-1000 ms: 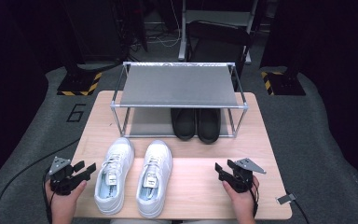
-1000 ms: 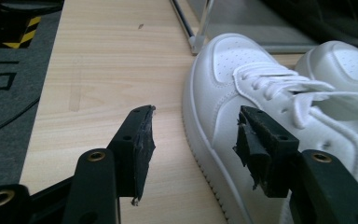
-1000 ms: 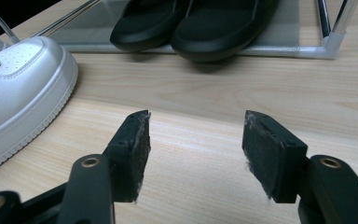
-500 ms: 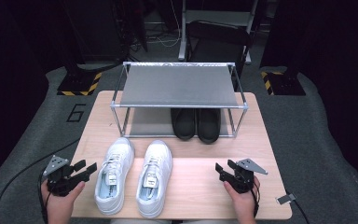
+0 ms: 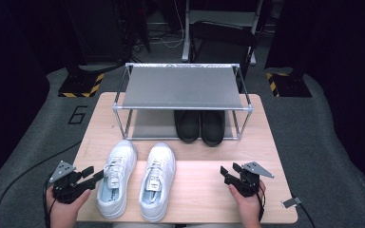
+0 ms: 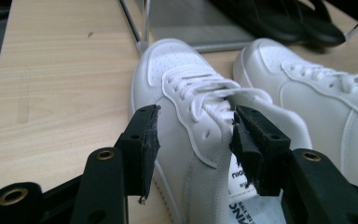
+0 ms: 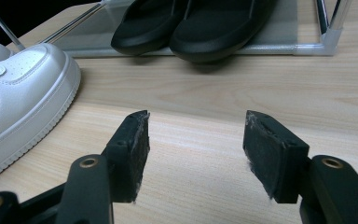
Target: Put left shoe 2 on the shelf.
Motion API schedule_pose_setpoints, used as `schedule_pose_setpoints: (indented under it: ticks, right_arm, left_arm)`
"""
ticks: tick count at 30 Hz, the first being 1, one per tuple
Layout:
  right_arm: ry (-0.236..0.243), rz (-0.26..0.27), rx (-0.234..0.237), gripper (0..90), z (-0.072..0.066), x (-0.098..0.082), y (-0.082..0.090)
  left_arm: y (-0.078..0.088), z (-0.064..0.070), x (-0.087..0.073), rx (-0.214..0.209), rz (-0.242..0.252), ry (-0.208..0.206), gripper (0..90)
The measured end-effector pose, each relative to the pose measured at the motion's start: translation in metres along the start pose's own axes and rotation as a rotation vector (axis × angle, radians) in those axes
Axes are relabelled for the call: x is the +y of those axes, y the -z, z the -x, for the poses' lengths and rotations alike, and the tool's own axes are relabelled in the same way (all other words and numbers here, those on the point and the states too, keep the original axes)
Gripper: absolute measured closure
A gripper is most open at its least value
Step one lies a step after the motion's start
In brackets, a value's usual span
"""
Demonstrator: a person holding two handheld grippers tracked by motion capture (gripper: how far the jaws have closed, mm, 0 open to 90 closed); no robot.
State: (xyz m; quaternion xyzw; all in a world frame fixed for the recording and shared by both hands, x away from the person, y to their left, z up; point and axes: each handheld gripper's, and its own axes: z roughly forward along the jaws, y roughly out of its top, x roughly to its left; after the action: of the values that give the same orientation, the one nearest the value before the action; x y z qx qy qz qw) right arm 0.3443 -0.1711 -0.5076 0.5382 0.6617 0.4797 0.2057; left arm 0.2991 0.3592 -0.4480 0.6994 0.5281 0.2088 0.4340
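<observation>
A pair of white sneakers stands at the table's front, the left sneaker [image 5: 116, 183] beside the right sneaker [image 5: 157, 180]. My left gripper [image 5: 92, 173] reaches in from the left at the left sneaker's heel end. In the left gripper view the left gripper [image 6: 193, 135] straddles the left sneaker's [image 6: 186, 98] outer side wall and collar. Its jaws have just been closing and stand open, with a gap still showing at the pads [image 6: 144, 140]. My right gripper [image 5: 228, 172] rests at the front right, open over bare wood, and the right gripper [image 7: 193, 140] holds nothing.
A metal shoe rack [image 5: 183, 88] with a grey top shelf stands at the back of the wooden table [image 5: 199, 190]. A pair of black slippers [image 5: 200, 124] sits on its lower shelf. A small grey tag [image 5: 292, 202] lies at the front right corner.
The left gripper has shifted slightly beside the left sneaker and its jaws have narrowed around the sneaker's side. The right gripper has stayed where it was.
</observation>
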Motion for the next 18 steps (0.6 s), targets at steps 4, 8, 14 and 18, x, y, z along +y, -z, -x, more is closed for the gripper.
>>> schedule_pose_setpoints:
  ticks: [4, 8, 14, 18]
  right_arm:
    - [-0.003, -0.002, -0.001, 40.4, 0.000, 0.000, 0.000]
    - [-0.009, -0.009, -0.005, 40.4, 0.002, -0.001, -0.001]
    - [-0.026, -0.013, -0.009, 40.4, 0.003, -0.003, -0.002]
    - [-0.023, -0.018, -0.004, 40.4, 0.002, -0.004, -0.003]
  left_arm:
    - [-0.007, 0.005, -0.004, 0.001, -0.036, -0.019, 53.3]
    - [-0.014, 0.007, -0.009, 0.005, -0.058, -0.014, 63.3]
    - [-0.018, 0.012, -0.009, 0.043, -0.096, -0.035, 69.0]
    - [-0.018, 0.017, -0.009, 0.083, -0.092, -0.057, 75.0]
